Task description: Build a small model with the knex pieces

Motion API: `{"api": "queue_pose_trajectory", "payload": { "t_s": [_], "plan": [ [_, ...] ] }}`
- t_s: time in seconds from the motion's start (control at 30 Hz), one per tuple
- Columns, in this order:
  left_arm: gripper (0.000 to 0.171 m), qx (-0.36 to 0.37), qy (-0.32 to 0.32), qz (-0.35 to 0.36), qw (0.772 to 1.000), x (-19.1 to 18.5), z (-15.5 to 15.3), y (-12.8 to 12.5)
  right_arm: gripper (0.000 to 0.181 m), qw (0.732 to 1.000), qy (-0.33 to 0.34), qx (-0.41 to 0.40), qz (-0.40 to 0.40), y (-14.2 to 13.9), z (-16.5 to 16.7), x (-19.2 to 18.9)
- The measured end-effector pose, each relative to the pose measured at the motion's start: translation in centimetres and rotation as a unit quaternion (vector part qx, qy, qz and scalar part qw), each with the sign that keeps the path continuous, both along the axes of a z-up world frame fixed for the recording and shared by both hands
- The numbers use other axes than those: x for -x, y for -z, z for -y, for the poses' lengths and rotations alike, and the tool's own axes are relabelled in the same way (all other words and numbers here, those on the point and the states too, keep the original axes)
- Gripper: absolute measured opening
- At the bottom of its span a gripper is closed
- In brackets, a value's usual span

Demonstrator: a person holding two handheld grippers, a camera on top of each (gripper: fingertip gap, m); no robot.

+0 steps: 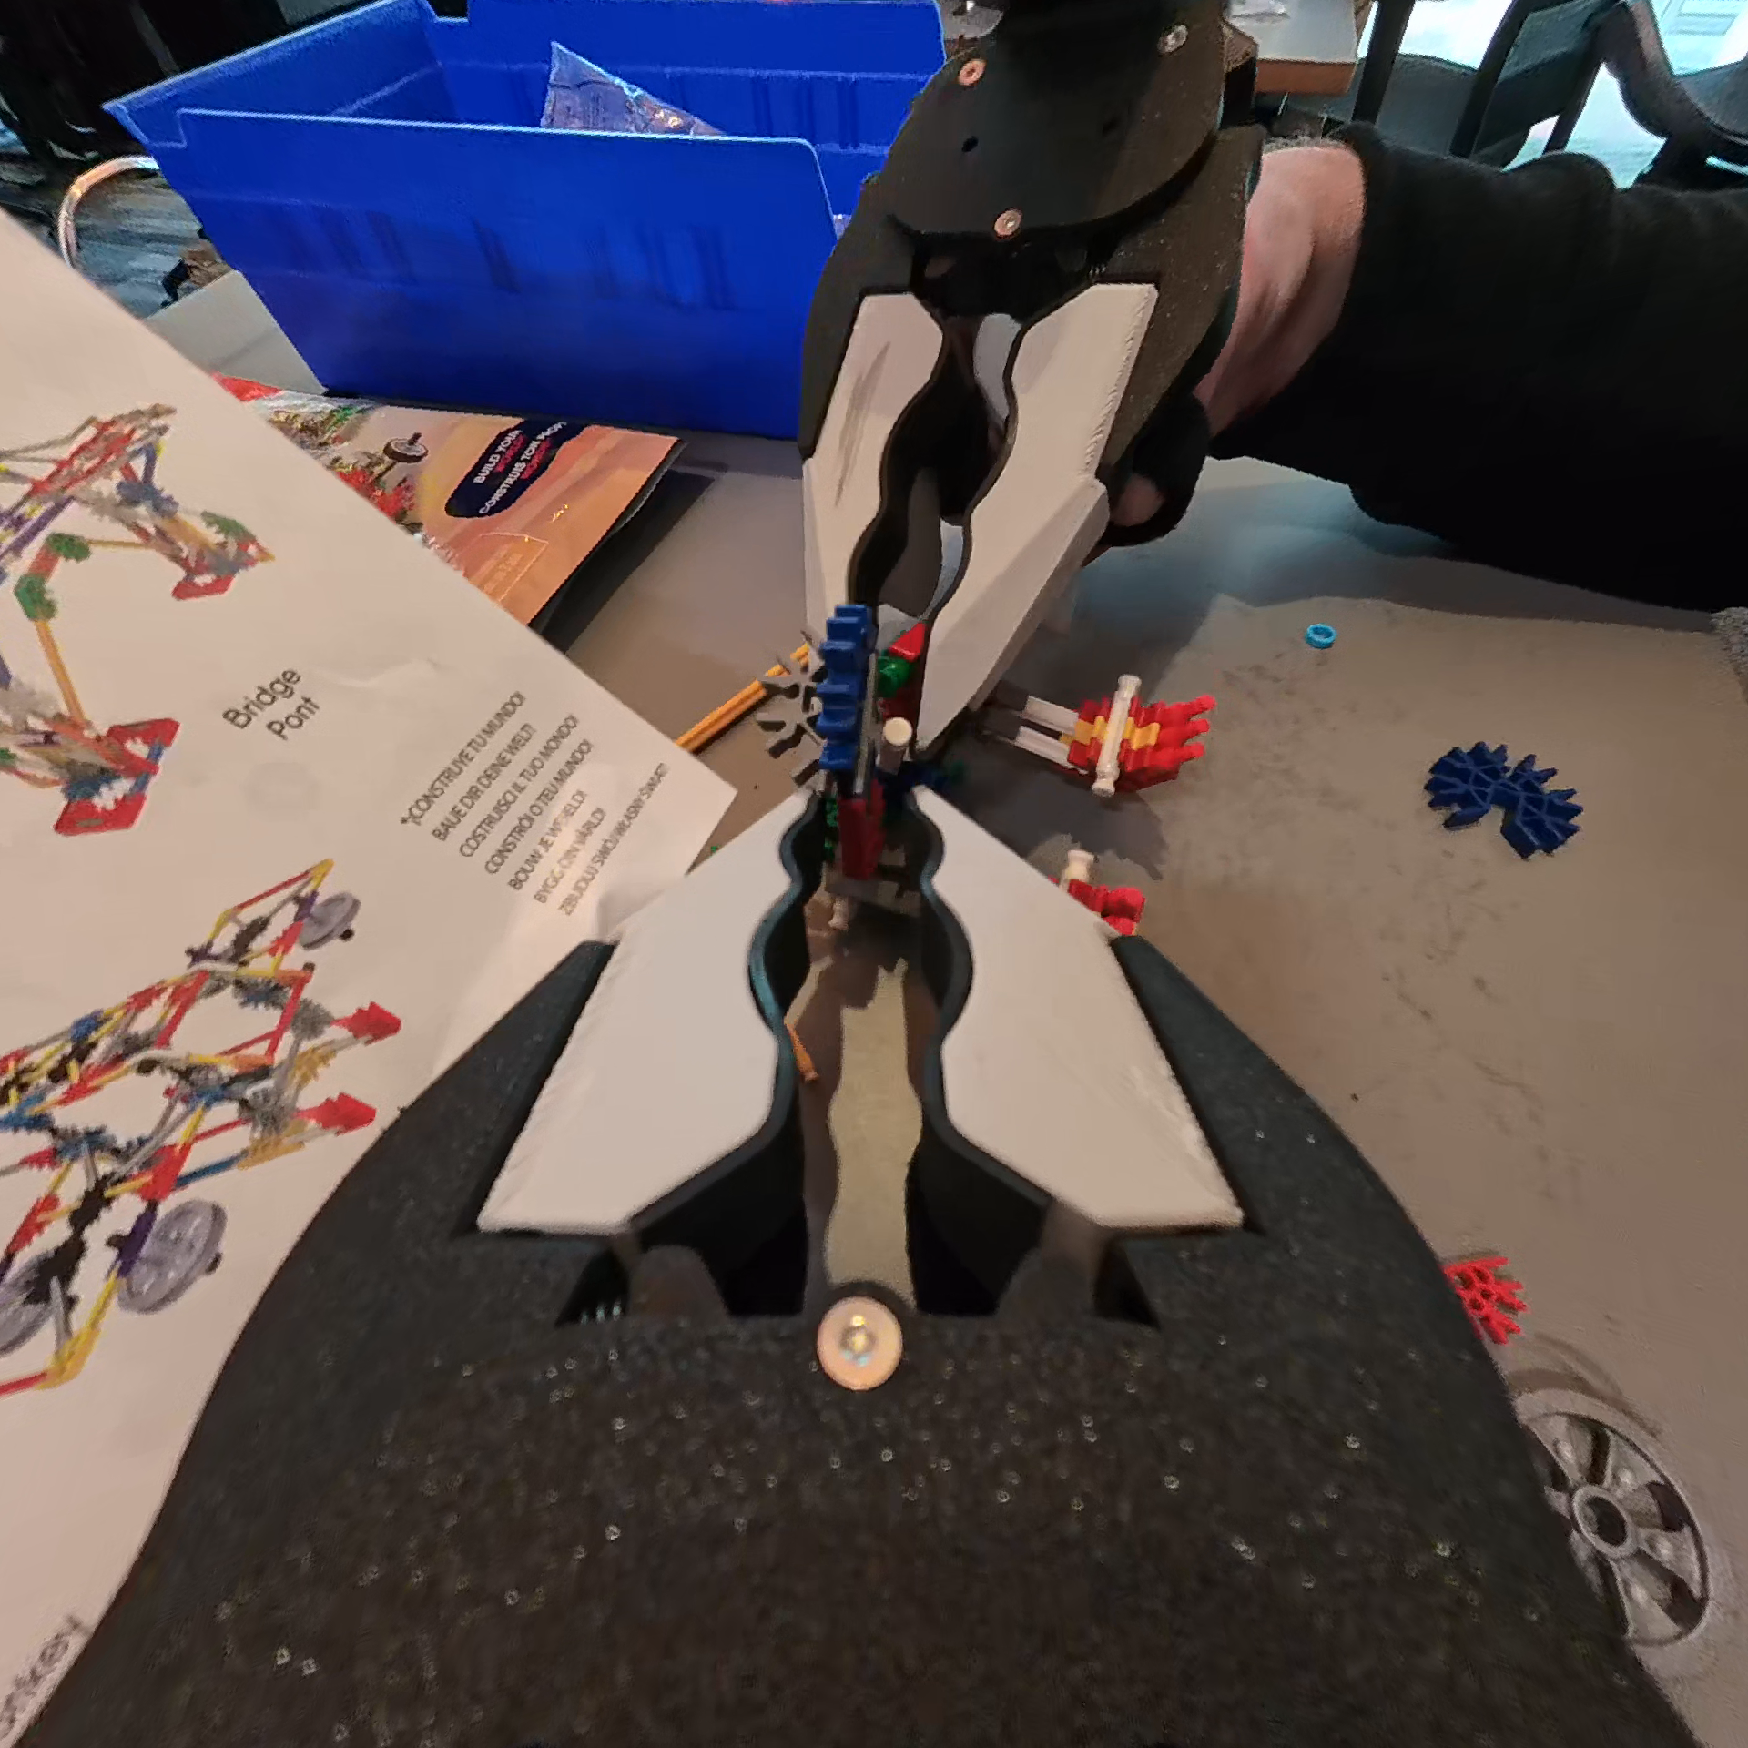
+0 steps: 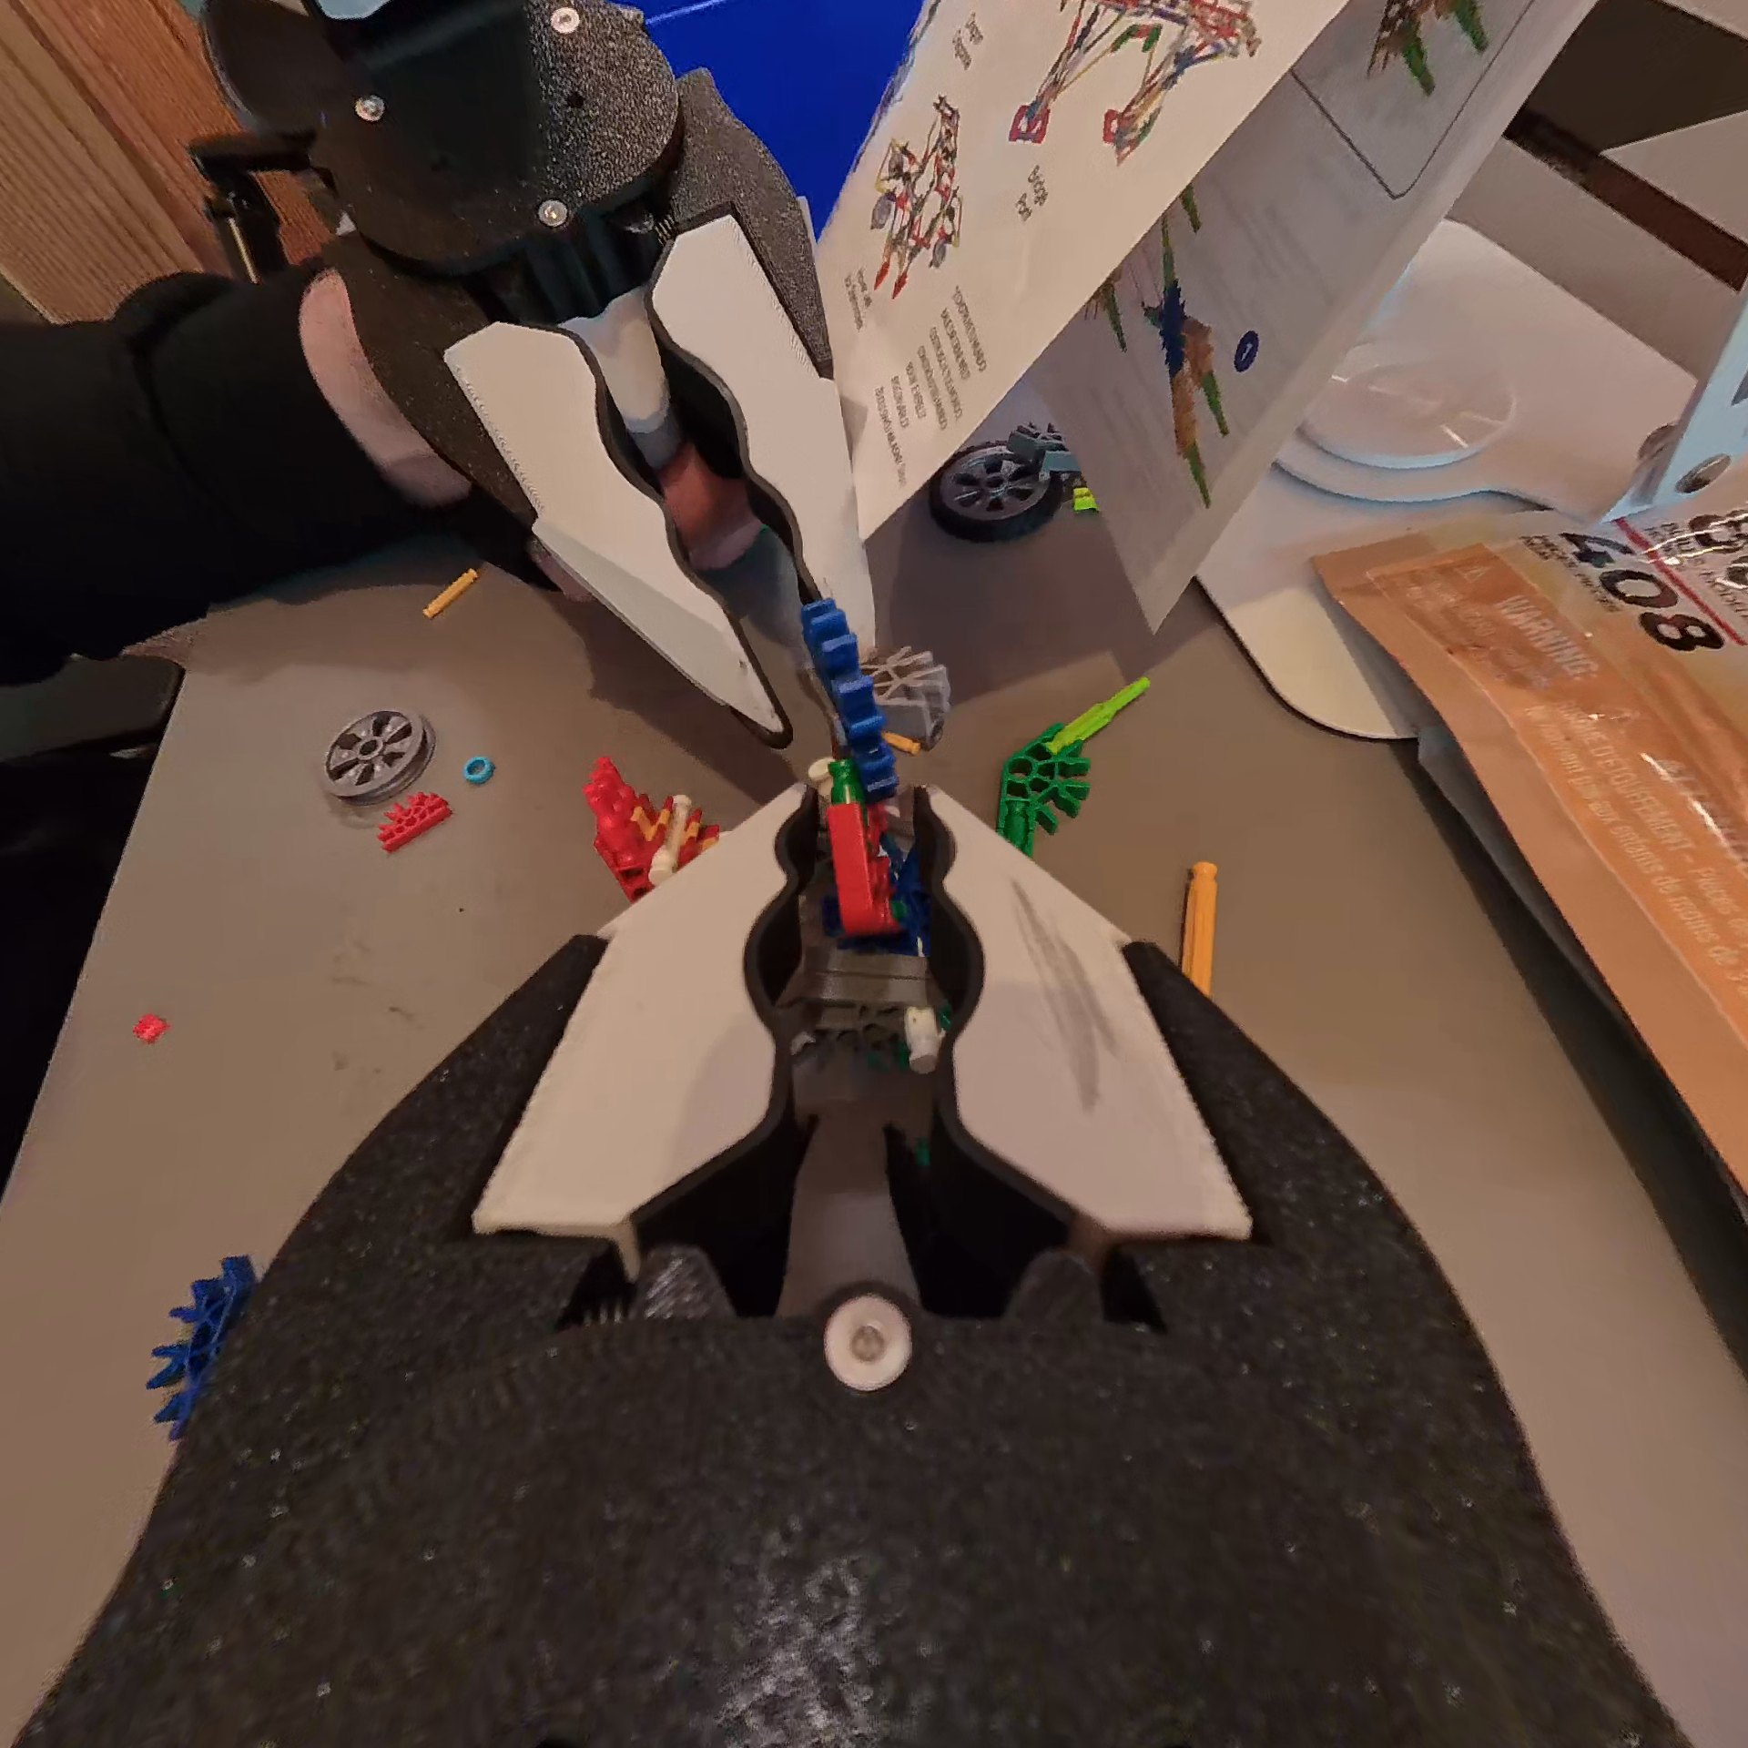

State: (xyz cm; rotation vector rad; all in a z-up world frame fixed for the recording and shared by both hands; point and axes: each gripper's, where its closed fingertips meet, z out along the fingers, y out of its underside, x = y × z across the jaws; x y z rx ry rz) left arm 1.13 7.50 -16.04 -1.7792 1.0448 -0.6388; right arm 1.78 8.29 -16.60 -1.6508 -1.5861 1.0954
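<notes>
A small assembly of toy construction pieces [image 1: 856, 757] is held between the two grippers above the grey table [image 1: 1372, 993]. It has a blue toothed connector [image 1: 845, 690], red and green pieces, a white rod end and a grey snowflake connector [image 1: 793, 705]. My left gripper [image 1: 863, 804] is shut on its near end. My right gripper [image 1: 884, 681] comes down from the far side, shut on the other end. In the right wrist view, my right gripper [image 2: 865, 795] grips the red and blue part [image 2: 861, 880]. The left gripper [image 2: 813, 681] meets it at the blue connector [image 2: 851, 700].
A printed instruction sheet [image 1: 284, 757] and a booklet [image 1: 530, 501] lie at left, before a blue bin [image 1: 492, 246]. Loose on the table are a red-yellow cluster [image 1: 1135, 738], a blue connector [image 1: 1504, 799], grey wheels [image 1: 1627, 1523] [image 2: 376, 754], a green connector [image 2: 1040, 785], a yellow rod [image 2: 1199, 922] and a brown bag [image 2: 1561, 757]. My two grippers' fingertips are within a few centimetres of each other. From either gripper's tips it is about 20 cm to the blue connector [image 1: 1504, 799].
</notes>
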Motion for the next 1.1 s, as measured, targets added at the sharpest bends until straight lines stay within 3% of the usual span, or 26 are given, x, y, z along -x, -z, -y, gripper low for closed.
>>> {"api": "queue_pose_trajectory", "payload": {
  "t_s": [0.1,0.3,0.47,0.93,1.1],
  "plan": [
    [0.013,0.0,0.003,-0.002,1.0,0.0,0.1,0.1,0.013,1.0,-0.008,-0.007,-0.005,0.0,0.2,0.1],
    [0.025,-0.016,-0.008,0.01,1.0,-0.1,-0.4,-0.7,0.008,1.0,-0.016,-0.002,-0.012,0.0,0.5,0.3],
    [0.016,-0.012,-0.006,0.005,1.0,0.0,-0.3,-0.4,0.008,0.999,-0.032,0.006,-0.019,-0.1,1.0,0.3],
    [0.015,0.036,-0.013,0.032,0.999,0.0,-0.6,-0.1,0.011,0.999,-0.021,0.045,-0.018,0.0,0.8,0.2],
    [0.015,0.043,-0.016,0.04,0.998,0.2,-0.7,-0.2,0.021,0.999,-0.011,0.037,-0.01,-0.1,0.3,-0.2]
  ]
}}
